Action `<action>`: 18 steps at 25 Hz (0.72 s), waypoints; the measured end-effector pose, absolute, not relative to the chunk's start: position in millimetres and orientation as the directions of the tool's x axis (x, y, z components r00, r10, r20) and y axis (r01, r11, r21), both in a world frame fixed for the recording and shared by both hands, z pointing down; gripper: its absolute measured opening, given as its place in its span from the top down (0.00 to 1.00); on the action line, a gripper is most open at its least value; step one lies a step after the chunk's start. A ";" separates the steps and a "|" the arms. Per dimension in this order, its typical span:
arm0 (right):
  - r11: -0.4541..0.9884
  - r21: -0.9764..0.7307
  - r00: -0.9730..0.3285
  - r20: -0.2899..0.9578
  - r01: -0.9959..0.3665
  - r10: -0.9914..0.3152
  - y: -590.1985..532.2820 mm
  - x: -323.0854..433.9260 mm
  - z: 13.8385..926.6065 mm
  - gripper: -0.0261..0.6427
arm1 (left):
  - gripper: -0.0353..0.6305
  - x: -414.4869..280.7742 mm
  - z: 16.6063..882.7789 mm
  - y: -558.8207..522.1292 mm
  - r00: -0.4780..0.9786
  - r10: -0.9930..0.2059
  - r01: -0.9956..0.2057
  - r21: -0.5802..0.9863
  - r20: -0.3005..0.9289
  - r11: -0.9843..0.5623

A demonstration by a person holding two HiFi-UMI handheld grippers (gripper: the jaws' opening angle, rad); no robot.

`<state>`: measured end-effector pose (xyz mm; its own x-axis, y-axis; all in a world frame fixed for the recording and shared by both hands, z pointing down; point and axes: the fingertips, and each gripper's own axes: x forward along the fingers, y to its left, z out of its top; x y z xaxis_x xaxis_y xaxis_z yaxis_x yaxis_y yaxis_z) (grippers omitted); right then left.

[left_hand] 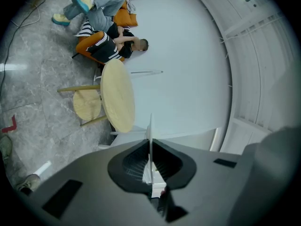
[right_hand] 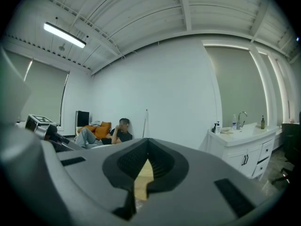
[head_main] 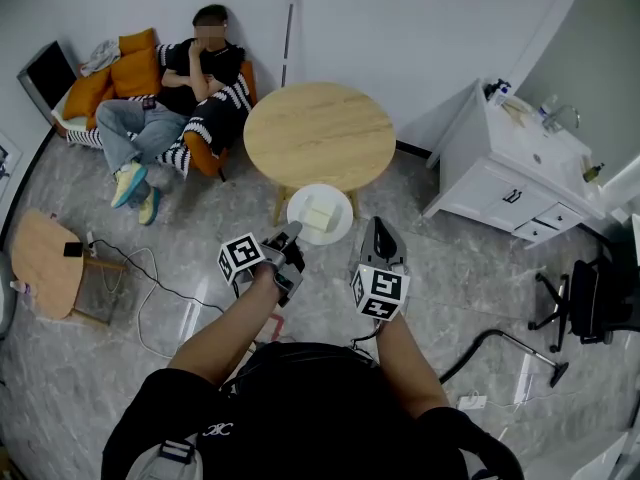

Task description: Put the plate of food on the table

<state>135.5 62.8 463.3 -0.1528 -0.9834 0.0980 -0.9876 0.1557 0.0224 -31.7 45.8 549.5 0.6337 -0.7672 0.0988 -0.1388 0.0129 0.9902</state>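
The grey marbled floor (head_main: 450, 288) spreads under everything. Straight ahead of me stands the round light-wood table (head_main: 320, 133), with the white sink cabinet (head_main: 510, 168) off to my right and a person seated among orange cushions (head_main: 190, 88) beyond the table to my left. The round white plate (head_main: 340, 231) hangs in the air just short of the table's near edge, not yet over the top, and carries pale blocks of food (head_main: 318, 214). My left gripper (head_main: 292, 233) is clenched on the plate's near rim; in the left gripper view the rim runs as a thin white line between the jaws (the camera is rolled on its side there, so the table looks upended). My right gripper (head_main: 380, 230) rides just beside the plate, apparently not touching it, with its jaws pressed together on nothing. I judge this to be the carry, with the setting-down not yet begun. The next move calls for bringing the plate forward over the tabletop and keeping it level so the food does not slide. Then I lower it until the base sits flat, and only then let the jaws go.
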 end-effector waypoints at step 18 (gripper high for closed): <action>0.112 0.026 -0.108 0.101 -0.993 -0.989 76.1 94.3 465.4 0.95 | 0.91 -71.0 546.6 47.2 0.674 -0.734 -0.128 0.992 0.084 -0.003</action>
<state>94.3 76.1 465.4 -0.1085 -0.9890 0.1007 -0.9934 0.1116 0.0263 -71.0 47.2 546.6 0.6742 -0.7337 0.0844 -0.1279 -0.0034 0.9918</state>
